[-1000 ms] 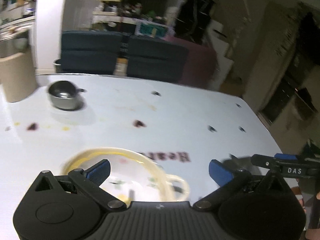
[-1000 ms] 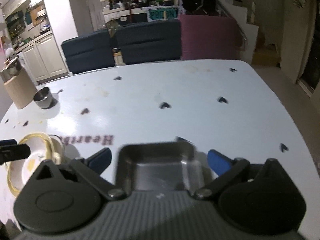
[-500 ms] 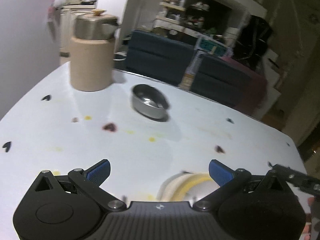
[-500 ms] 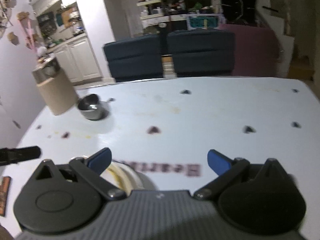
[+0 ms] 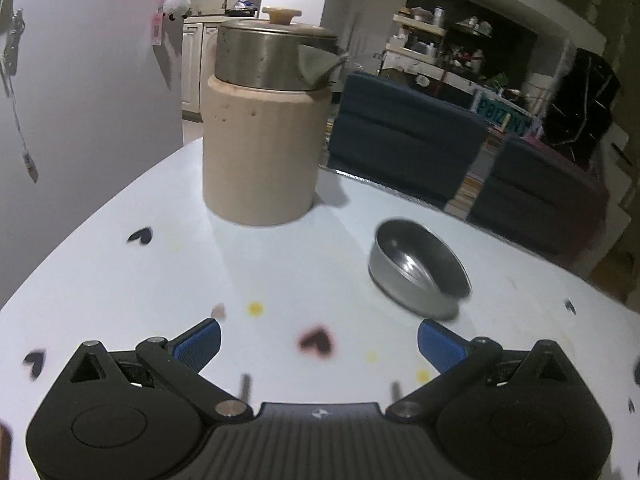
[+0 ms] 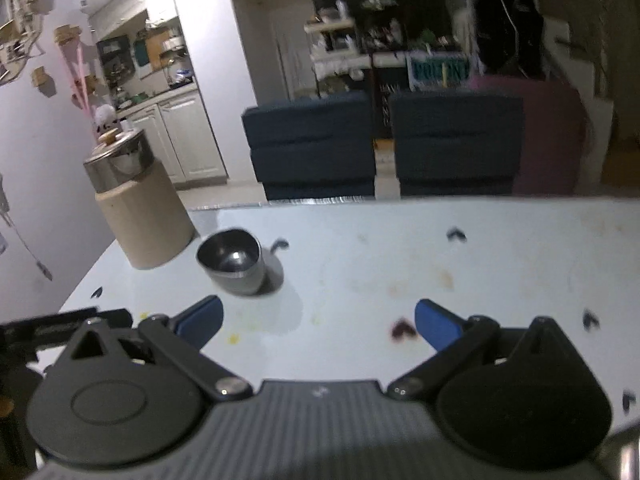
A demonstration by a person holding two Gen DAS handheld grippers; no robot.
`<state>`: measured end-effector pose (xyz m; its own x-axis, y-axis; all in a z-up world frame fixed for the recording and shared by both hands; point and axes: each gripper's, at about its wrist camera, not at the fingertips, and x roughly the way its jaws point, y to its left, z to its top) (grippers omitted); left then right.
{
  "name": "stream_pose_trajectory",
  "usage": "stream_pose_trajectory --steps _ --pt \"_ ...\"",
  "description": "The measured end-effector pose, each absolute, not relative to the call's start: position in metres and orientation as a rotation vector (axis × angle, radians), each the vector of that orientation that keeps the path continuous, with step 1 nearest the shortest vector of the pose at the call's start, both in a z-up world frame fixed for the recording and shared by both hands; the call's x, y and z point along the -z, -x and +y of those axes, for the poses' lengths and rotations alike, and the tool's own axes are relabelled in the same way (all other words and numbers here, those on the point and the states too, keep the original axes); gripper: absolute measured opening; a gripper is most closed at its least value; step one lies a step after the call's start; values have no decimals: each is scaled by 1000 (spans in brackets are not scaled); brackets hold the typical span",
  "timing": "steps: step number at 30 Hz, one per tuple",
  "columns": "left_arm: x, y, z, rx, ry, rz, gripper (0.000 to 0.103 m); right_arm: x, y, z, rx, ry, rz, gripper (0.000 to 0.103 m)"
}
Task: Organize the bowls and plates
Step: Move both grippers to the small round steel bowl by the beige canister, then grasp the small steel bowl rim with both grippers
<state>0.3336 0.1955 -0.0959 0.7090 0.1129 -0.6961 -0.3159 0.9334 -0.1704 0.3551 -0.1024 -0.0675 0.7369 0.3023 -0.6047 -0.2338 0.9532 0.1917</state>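
A: What shifted?
B: The left gripper (image 5: 319, 339) has swung closer to the steel bowl (image 5: 419, 267); the yellow-rimmed plate has left its view.
A: Jaws?
B: Both spread, empty; the right gripper (image 6: 319, 319) too; the bowl sits on the desk (image 5: 280, 264) just beside the beige canister (image 5: 262, 148).

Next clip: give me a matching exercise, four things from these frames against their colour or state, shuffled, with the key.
Things:
1. bowl
2. canister
3. left gripper
4. table

Descriptions:
A. beige, with a metal lid
B. white, printed with small hearts
C. open, holding nothing
D. shiny metal, empty

Pairs: 1-D, 2-A, 3-C, 4-B
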Motion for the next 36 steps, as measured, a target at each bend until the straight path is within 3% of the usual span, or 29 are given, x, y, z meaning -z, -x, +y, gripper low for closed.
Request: stream_pose_trajectory --steps 9,19,28,36 --pt "106 -394 198 -170 207 663 103 84 -410 -85 -377 -252 744 98" --pt "130 -417 232 -123 471 625 101 114 -464 -43 -322 -407 883 59" --pt "143 -433 217 -12 452 686 72 138 -476 -18 -243 -414 982 26" --pt "157 -437 211 36 441 780 44 135 -475 -13 -271 -288 966 8"
